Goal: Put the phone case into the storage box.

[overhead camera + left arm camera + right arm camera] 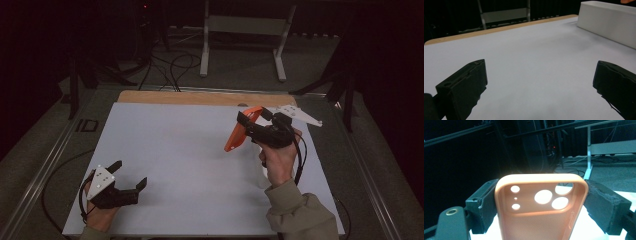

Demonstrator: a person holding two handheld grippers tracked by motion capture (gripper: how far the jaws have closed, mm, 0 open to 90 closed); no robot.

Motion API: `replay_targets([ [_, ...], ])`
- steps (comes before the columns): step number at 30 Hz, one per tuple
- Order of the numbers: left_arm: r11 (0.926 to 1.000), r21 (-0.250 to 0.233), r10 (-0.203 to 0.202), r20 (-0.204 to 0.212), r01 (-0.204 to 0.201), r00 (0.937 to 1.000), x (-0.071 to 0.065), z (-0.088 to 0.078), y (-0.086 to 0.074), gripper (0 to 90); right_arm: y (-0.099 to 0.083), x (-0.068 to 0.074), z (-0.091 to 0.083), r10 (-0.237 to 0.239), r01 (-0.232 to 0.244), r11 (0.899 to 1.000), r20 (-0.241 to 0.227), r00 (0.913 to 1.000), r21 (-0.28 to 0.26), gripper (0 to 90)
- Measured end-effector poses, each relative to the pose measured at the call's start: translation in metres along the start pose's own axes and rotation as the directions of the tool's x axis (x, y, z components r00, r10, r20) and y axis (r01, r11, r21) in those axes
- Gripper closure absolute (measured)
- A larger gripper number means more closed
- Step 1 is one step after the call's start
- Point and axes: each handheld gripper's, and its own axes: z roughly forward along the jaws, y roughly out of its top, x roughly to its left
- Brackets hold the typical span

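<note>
The right gripper (250,120) pinches an orange phone case (541,207) by its side edges, lifted above the white table (190,165) (camera holes uppermost). The left gripper (131,176) hovers spread and empty; it should approach slowly, keeping the case level

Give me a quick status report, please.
Right hand-held gripper shut on orange phone case, held above table. Left hand-held gripper open, empty. White block nearby.

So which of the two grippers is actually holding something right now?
The right gripper, raised above the table's far right side: it clamps an orange phone case by its edges. The left gripper, near the front left, stands open with nothing between.
</note>
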Motion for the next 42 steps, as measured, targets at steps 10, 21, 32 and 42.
replay_targets([
  [10,0.9998,0.011,0.017,-0.002,-0.017,0.9999,-0.003,0.0,-0.003,0.2,0.008,-0.005,0.001,-0.035,0.035,0.999,0.039,0.9986,0.001,16.9],
  [21,0.9997,0.014,0.017,-0.011,-0.017,0.9998,-0.004,0.001,-0.004,0.1,0.013,-0.011,0.005,-0.036,0.036,0.999,0.068,0.9971,-0.001,16.9],
  [32,0.9999,0.008,0.013,-0.022,-0.013,0.9997,-0.003,0.0,-0.004,0.2,0.023,-0.019,0.01,-0.025,0.026,1.0,0.098,0.9948,-0.005,16.9],
  [42,0.9998,0.011,0.015,-0.021,-0.015,0.9997,-0.003,0.0,-0.004,0.2,0.03,-0.021,0.014,-0.039,0.04,0.999,0.115,0.9926,-0.01,17.0],
])
